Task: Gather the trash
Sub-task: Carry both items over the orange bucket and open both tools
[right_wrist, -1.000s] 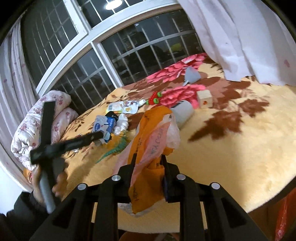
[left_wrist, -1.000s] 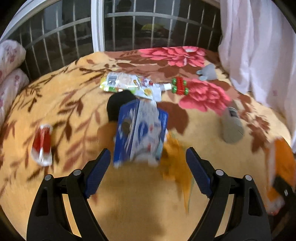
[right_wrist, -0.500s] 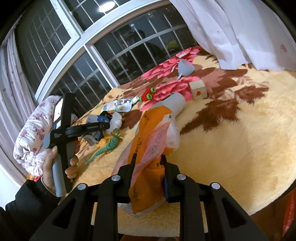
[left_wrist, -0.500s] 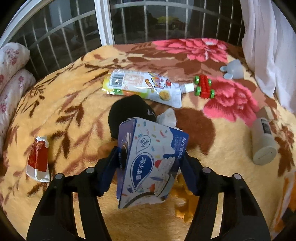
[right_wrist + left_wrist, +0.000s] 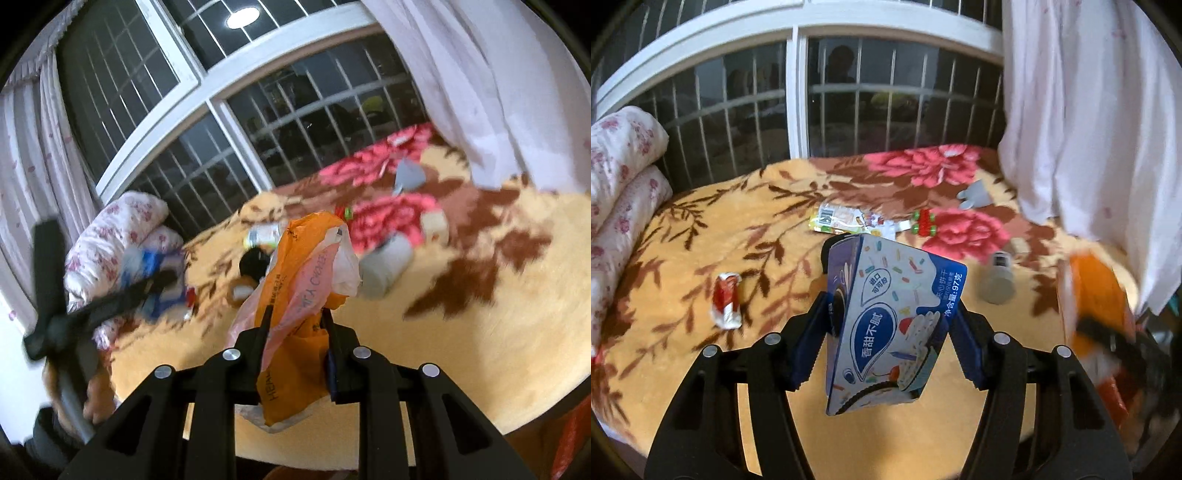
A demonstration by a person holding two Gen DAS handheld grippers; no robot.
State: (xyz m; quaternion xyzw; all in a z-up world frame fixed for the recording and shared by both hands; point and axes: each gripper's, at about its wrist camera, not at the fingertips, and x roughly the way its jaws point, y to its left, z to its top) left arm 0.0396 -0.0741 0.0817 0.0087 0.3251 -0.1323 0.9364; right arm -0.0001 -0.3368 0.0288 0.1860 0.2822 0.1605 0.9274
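My left gripper [image 5: 890, 332] is shut on a blue and white cookie box [image 5: 890, 325] and holds it lifted above the floral blanket [image 5: 768, 236]. My right gripper [image 5: 295, 325] is shut on an orange plastic bag [image 5: 299, 280], held up over the blanket's near edge; the bag shows blurred in the left wrist view [image 5: 1097, 306] at far right. A red and white wrapper [image 5: 727, 300] lies on the blanket at left. A yellow-green drink pouch [image 5: 849, 221] lies behind the box. The left gripper with the box shows blurred in the right wrist view [image 5: 155, 280].
A red and green toy [image 5: 923, 226], a grey cylinder [image 5: 997, 284], a grey cup-like piece [image 5: 975, 194] and a small wooden block [image 5: 436, 223] lie on the blanket. A black round thing [image 5: 253, 264] sits mid-blanket. Rolled bedding [image 5: 620, 173] lies left, a white curtain [image 5: 1089, 110] right, barred windows behind.
My left gripper closed on the cookie box and lifted it off the blanket, pulling back. The right gripper with the orange bag swung and is blurred.
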